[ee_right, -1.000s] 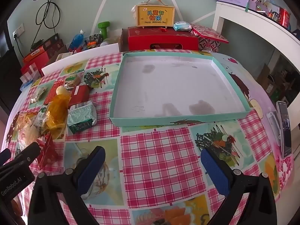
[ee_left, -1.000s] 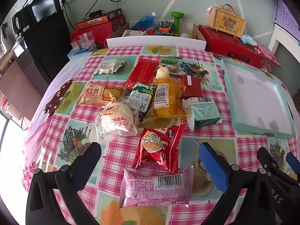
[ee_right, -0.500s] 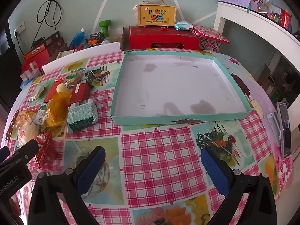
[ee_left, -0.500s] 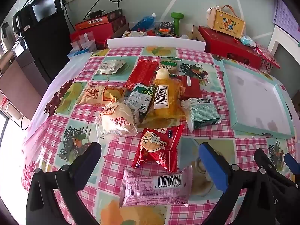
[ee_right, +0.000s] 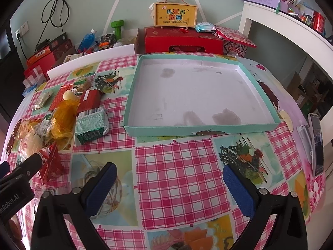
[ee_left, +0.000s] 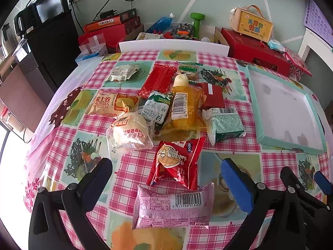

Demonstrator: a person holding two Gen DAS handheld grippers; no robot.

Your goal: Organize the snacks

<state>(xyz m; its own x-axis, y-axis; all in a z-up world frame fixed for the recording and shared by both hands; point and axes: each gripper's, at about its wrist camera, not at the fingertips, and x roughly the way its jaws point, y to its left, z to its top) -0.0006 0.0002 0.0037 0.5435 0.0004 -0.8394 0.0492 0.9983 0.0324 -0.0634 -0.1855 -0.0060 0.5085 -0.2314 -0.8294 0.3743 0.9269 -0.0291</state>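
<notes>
The table [ee_right: 177, 166] carries a pink checked cloth with picture squares. A shallow teal box lid [ee_right: 258, 87], white inside and holding nothing, lies toward the far right edge of the table; its far wall is close to a red gift box [ee_right: 181, 39] standing beyond the far edge.

The snacks lie in a loose cluster over the left half of the table, well apart from the teal box lid except for the green packet [ee_left: 225, 125], which lies nearest its left wall. In descending size:

- yellow swiss roll packet [ee_left: 112, 104], toward the left edge;
- clear-wrapped bun [ee_left: 130, 134], touching the swiss roll packet;
- orange jelly drink pouch [ee_left: 185, 108], at the cluster centre, overlapping a white biscuit packet [ee_left: 156, 108];
- pink packet [ee_left: 172, 206], nearest the front edge;
- red wafer packet [ee_left: 177, 162], just behind the pink packet;
- long red packet [ee_left: 159, 79], toward the far edge.

The left gripper [ee_left: 166, 170] hovers over the front edge, fingers spread wide, empty, with the pink packet lying between its fingers. The right gripper [ee_right: 169, 179] hovers over bare cloth in front of the teal box lid, fingers spread wide, empty.
</notes>
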